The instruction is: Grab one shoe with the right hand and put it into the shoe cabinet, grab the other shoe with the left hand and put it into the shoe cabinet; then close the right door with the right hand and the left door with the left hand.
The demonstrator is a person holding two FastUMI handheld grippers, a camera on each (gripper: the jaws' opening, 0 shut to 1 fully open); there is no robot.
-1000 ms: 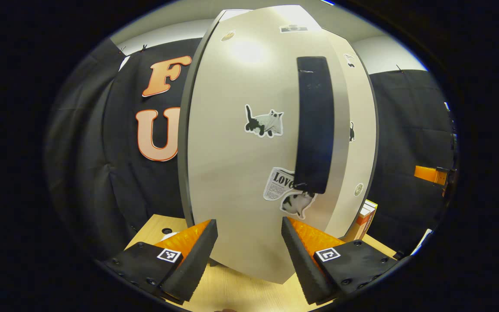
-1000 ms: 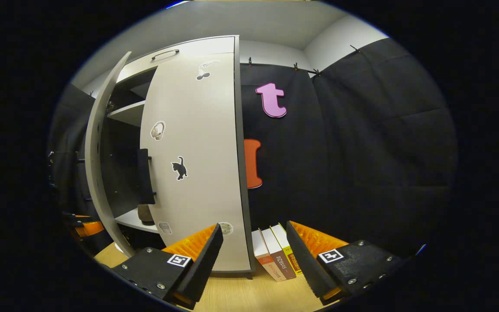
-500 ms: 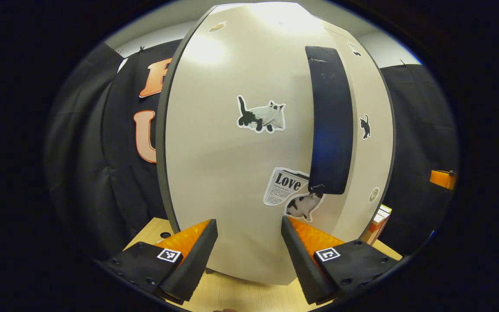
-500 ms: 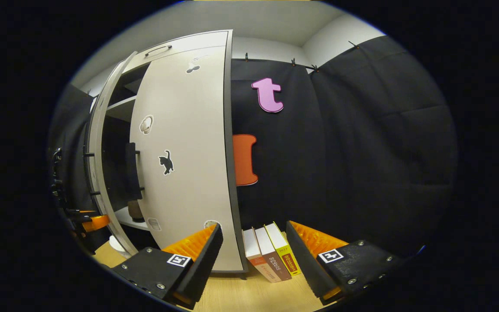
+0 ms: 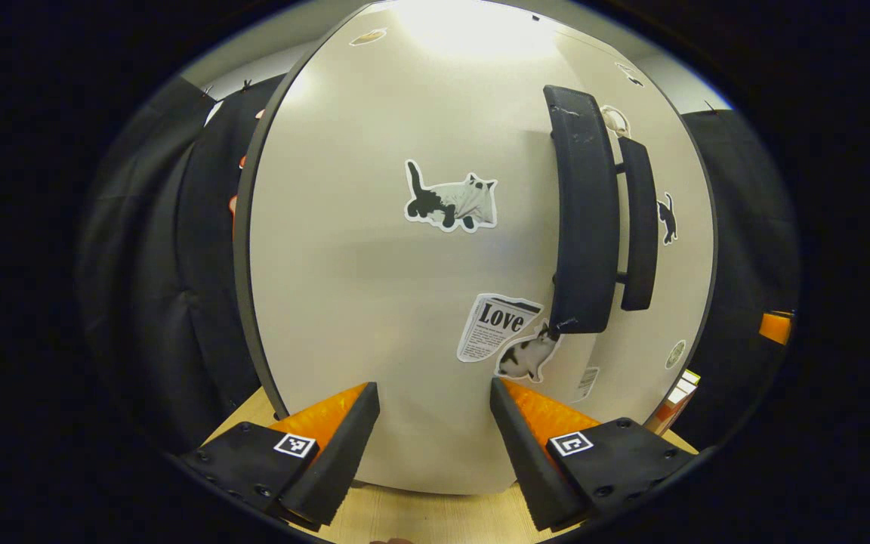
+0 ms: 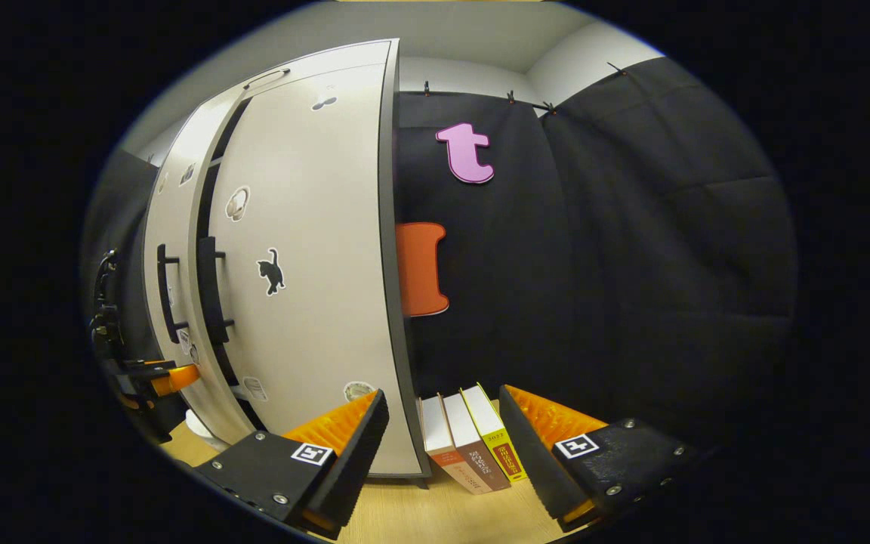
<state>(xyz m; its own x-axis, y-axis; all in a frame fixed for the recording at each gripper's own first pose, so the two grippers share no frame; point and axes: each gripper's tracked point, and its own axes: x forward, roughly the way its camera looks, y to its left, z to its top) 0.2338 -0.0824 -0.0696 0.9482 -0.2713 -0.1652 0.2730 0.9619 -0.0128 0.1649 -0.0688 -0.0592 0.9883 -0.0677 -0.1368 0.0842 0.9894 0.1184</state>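
In the left gripper view the left gripper (image 5: 435, 431) has its jaws spread wide with nothing between them, and right ahead of the fingertips stands the left door (image 5: 374, 302) of the shoe cabinet, its pale face square to the gripper and so close that I judge the tips to be at or just short of the panel, though contact itself cannot be made out; the door's long axis runs upright, and its dark bar handle (image 5: 584, 219) lies up and to the right of the jaws, parallel to that axis; just beyond it sits the handle of the right door (image 5: 639, 223), the two handles side by side, which suggests the left door is nearly home; the shoes are hidden behind the doors, so presumably inside. In the right gripper view the right gripper (image 6: 442, 446) is likewise open and empty, hanging over the wooden tabletop (image 6: 420, 521) with a row of books (image 6: 469, 446) just ahead between its fingers; the right door (image 6: 314, 287) stands to its left, looking shut, with a thin dark seam showing between it and the left door's edge (image 6: 174, 249); farther left, the other gripper (image 6: 155, 378) shows beside that door. So the left hand is the nearer one, and the remaining move reads as a straight push forward, flat against the panel, until the seam closes.
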